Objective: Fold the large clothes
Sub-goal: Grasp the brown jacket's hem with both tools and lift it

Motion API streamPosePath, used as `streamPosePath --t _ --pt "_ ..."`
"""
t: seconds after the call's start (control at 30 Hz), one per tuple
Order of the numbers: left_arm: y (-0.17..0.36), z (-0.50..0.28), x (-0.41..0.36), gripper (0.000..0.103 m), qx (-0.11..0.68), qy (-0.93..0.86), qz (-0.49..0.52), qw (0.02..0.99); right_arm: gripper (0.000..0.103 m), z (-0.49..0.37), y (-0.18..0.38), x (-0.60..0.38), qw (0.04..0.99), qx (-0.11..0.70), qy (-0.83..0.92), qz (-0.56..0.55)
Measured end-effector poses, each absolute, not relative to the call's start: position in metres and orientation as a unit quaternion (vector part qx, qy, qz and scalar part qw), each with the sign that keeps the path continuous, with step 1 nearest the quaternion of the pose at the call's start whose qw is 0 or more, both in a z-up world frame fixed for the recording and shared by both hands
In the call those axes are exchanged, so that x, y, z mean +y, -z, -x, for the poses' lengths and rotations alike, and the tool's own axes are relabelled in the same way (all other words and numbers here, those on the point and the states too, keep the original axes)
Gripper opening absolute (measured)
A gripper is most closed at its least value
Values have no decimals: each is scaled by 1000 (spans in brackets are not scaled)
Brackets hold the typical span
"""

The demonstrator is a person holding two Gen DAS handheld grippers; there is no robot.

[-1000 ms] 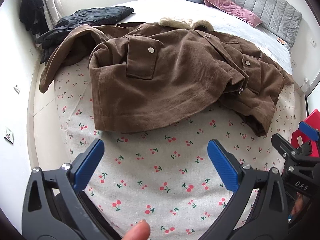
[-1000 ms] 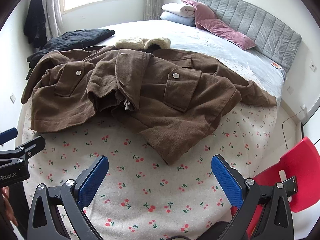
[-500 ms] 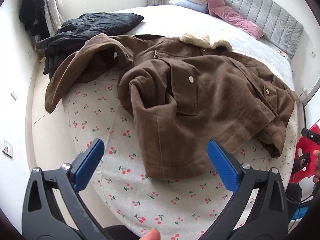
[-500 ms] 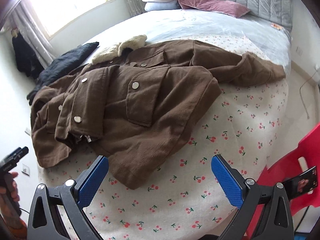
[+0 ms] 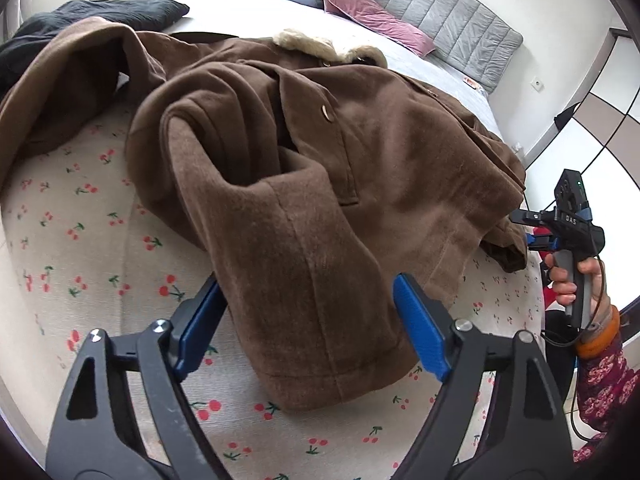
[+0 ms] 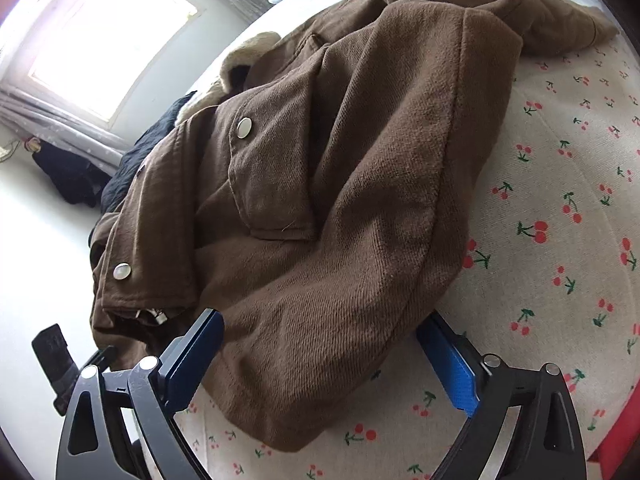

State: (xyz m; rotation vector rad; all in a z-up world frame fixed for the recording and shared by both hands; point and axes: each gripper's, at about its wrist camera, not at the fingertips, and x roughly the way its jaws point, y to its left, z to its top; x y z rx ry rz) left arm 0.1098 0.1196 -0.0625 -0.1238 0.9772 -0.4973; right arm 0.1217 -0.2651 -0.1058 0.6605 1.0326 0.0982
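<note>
A: Where was the brown jacket [image 5: 320, 168]?

B: It lay rumpled across the cherry-print sheet [image 5: 80, 216], filling the middle of both frames.

A: And the left gripper [image 5: 308, 320]?

B: Its jaws were closing around the jacket's lower hem, pads not yet pressing.

A: The right gripper [image 6: 320, 344]?

B: Likewise closing, with the hem between its jaws.

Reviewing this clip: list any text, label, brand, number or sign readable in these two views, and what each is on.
"DAS": white letters on the black body of the right gripper, seen from the left wrist view.
Small tag on the grey bed cover by the headboard: too small to read.
Brown jacket, snap buttons, cherry-print sheet: no text.
</note>
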Motion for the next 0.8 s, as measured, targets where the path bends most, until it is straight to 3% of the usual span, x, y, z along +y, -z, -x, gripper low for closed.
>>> streamPosePath --t 0.13,0.2,0.23,0.27,0.3,0.33,0.57,0.8 --pt "67 -110 108 72 474 250 81 840 87 -135 105 -245 827 477 -59 -290" --pt "66 -107 101 53 478 263 81 834 72 -140 104 -232 831 476 -74 -279" --pt "63 -103 95 47 480 271 78 831 54 -143 103 -228 832 476 -79 -272" --pt "61 -100 92 32 482 279 81 827 31 -145 100 -223 833 476 -87 -266" --pt "58 -97 88 20 484 287 83 823 23 -145 97 -219 836 475 -92 -261" --pt "54 -93 82 18 486 294 80 819 15 -143 91 -216 839 470 -95 -255" --pt "-11 -41 63 10 445 324 66 832 9 -91 29 -210 867 411 -141 -245" --pt "-69 -19 139 9 406 305 196 839 8 -33 -38 -271 882 358 -137 -275"
